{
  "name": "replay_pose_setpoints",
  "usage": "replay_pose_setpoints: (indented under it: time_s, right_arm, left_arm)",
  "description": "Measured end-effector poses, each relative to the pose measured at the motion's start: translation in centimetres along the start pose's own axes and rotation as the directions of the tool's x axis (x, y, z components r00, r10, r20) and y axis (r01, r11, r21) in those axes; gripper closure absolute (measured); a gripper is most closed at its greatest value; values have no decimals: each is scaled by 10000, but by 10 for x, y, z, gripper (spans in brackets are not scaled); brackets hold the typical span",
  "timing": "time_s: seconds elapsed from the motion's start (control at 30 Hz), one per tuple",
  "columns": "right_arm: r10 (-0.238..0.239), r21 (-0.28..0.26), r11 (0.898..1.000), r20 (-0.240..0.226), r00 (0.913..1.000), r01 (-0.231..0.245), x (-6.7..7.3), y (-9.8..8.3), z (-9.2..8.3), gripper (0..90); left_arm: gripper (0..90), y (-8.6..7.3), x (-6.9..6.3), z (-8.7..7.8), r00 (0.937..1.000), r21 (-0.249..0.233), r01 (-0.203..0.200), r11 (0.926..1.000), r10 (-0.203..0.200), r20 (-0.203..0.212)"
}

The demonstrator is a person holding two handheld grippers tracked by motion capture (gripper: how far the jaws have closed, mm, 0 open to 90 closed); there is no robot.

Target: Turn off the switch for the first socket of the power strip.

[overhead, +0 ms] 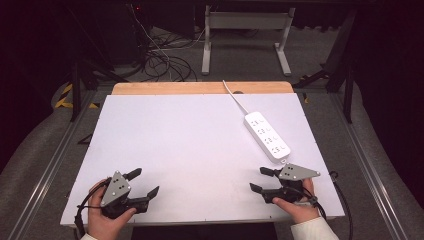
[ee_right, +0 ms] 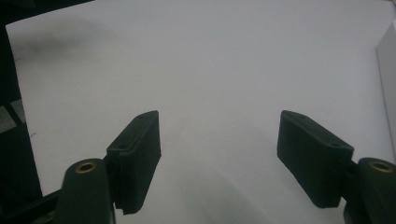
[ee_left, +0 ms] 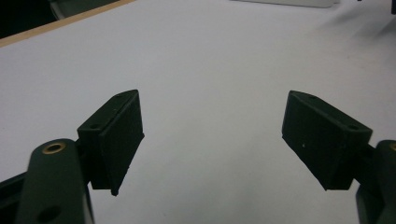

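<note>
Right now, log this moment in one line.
left gripper: open, empty | right gripper: open, empty | power strip: on table, right side, untouched

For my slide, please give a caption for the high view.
Two open grippers, left and right, beside a power strip.

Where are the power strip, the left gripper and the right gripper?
power strip point(overhead: 267, 136): high view, middle of its white top face.
left gripper point(overhead: 145, 183): high view, midway between its open fingertips.
right gripper point(overhead: 260, 179): high view, midway between its open fingertips.

The left tongs gape wide, empty, above the white table.
</note>
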State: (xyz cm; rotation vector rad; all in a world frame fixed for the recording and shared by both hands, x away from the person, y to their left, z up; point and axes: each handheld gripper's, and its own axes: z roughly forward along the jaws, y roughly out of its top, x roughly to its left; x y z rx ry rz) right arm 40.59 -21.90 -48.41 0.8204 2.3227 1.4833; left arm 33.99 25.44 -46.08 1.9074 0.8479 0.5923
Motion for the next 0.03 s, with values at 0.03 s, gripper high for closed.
replay_pose_setpoints:
  time_s: [0.03]
  right_arm:
    - [-9,-5,10000,50,10000,9,0,0,0,308]
  left_arm:
    - [196,0,1,0,10000,-50,16,10000,-16,61]
